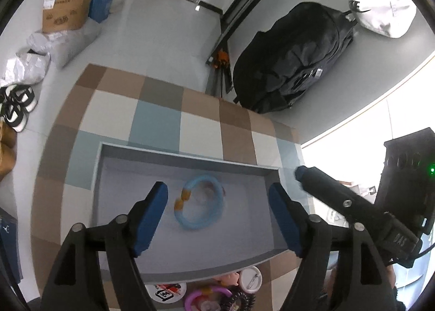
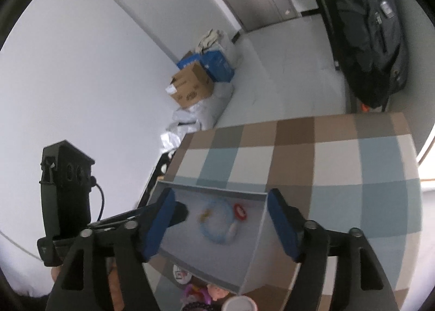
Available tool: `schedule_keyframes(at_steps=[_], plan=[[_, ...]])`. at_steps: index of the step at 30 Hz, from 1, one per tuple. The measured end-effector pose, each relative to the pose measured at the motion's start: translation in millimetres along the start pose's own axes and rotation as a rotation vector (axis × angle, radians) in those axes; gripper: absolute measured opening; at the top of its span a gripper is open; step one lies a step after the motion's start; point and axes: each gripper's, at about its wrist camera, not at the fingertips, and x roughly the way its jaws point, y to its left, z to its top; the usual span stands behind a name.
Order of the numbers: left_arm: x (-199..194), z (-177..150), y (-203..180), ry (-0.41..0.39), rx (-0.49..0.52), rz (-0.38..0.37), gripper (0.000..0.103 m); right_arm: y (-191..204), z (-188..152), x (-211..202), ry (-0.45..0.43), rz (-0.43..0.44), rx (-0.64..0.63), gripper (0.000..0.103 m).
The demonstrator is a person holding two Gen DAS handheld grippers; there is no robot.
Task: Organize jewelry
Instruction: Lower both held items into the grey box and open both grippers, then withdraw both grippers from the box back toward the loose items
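A shallow grey tray (image 1: 190,154) sits on a checkered tablecloth (image 1: 157,121). On its floor lies a light-blue bracelet (image 1: 195,225) with amber beads. In the right wrist view, a small red-and-white piece (image 2: 240,211) rests beside the bracelet (image 2: 209,235). My left gripper (image 1: 217,187) hovers over the tray, open, holding nothing. My right gripper (image 2: 222,192) is also open and empty over the tray (image 2: 212,188), coming in from the right. One finger of it (image 1: 326,188) shows in the left wrist view.
Loose pieces lie in front of the tray: a pink bracelet (image 1: 204,293), a black coiled band (image 1: 242,298), a white round badge (image 1: 250,278) and a printed badge (image 1: 165,292). Beyond the table are a black backpack (image 1: 293,58), cardboard boxes (image 1: 68,9) and shoes (image 1: 16,104).
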Motion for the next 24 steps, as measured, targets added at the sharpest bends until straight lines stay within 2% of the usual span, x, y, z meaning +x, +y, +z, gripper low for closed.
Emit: schedule_keyframes(at_steps=[3, 7, 13, 24], plan=[[-9, -1, -3, -0.021, 0.016, 0.010, 0.073, -2, -1, -14, -0.036, -0.012, 0.009, 0.089], [-17, -5, -4, -0.053, 0.039, 0.071, 0.073, -2, -5, -28, -0.074, -0.034, 0.000, 0.103], [-30, -17, 0, -0.090, 0.045, 0.140, 0.073, 3, -18, -46, -0.110, -0.071, -0.029, 0.103], [-52, -47, -7, -0.162, 0.086, 0.237, 0.073, 30, -48, -68, -0.163, -0.154, -0.185, 0.103]])
